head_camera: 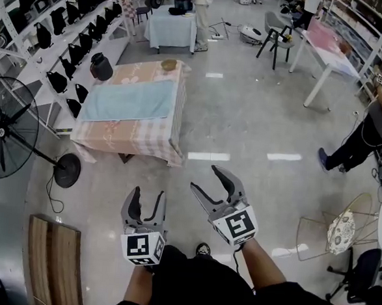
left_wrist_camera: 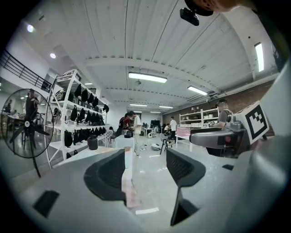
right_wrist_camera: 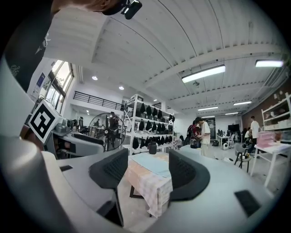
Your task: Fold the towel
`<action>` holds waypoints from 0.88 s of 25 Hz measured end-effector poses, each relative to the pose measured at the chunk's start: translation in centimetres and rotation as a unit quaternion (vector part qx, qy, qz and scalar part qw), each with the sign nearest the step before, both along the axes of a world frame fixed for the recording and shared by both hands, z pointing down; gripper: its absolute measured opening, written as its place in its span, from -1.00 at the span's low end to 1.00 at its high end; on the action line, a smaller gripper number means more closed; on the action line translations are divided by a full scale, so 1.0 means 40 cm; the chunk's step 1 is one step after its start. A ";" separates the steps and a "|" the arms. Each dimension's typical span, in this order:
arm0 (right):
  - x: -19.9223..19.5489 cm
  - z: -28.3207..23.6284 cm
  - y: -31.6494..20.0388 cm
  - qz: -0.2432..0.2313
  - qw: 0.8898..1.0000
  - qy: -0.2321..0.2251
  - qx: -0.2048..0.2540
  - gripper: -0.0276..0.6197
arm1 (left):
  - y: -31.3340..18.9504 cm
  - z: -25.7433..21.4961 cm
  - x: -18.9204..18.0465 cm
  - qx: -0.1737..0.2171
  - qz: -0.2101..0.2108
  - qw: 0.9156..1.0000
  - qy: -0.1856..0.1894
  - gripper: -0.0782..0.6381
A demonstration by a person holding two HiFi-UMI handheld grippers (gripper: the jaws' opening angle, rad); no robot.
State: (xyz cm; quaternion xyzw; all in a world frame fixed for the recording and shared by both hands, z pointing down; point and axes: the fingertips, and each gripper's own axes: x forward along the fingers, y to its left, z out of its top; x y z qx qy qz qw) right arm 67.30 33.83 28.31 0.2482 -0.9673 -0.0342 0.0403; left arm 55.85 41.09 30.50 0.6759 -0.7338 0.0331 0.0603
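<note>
A light blue towel (head_camera: 128, 100) lies flat on a table (head_camera: 159, 140) covered with a pink checked cloth, well ahead of me in the head view. Both grippers hang over the floor, well short of that table. My left gripper (head_camera: 146, 203) is open and empty. To its right, my right gripper (head_camera: 214, 181) is open and empty too. In the right gripper view the towel (right_wrist_camera: 152, 162) and the table (right_wrist_camera: 152, 186) show between the jaws, far off. The left gripper view catches only the table's edge (left_wrist_camera: 129, 182) between its jaws.
A black jug (head_camera: 101, 67) and a small bowl (head_camera: 168, 65) stand at the table's far end. A standing fan (head_camera: 6, 132) and shelves of black bags (head_camera: 63, 22) are on the left. A person (head_camera: 361, 138) bends at the right; a wire chair (head_camera: 339, 230) is nearby.
</note>
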 end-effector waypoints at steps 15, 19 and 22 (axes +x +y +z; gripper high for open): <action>-0.185 0.055 -0.384 0.020 0.999 0.031 -0.016 -0.10 | -0.397 0.061 -0.183 -0.010 0.017 0.999 0.027 -0.03; -0.303 0.055 -0.510 0.031 0.998 0.039 -0.026 -0.10 | -0.532 0.063 -0.298 -0.015 0.035 0.999 0.033 -0.03; -0.385 0.069 -0.600 0.042 0.998 0.046 -0.032 -0.10 | -0.627 0.079 -0.379 -0.021 0.050 0.998 0.040 -0.03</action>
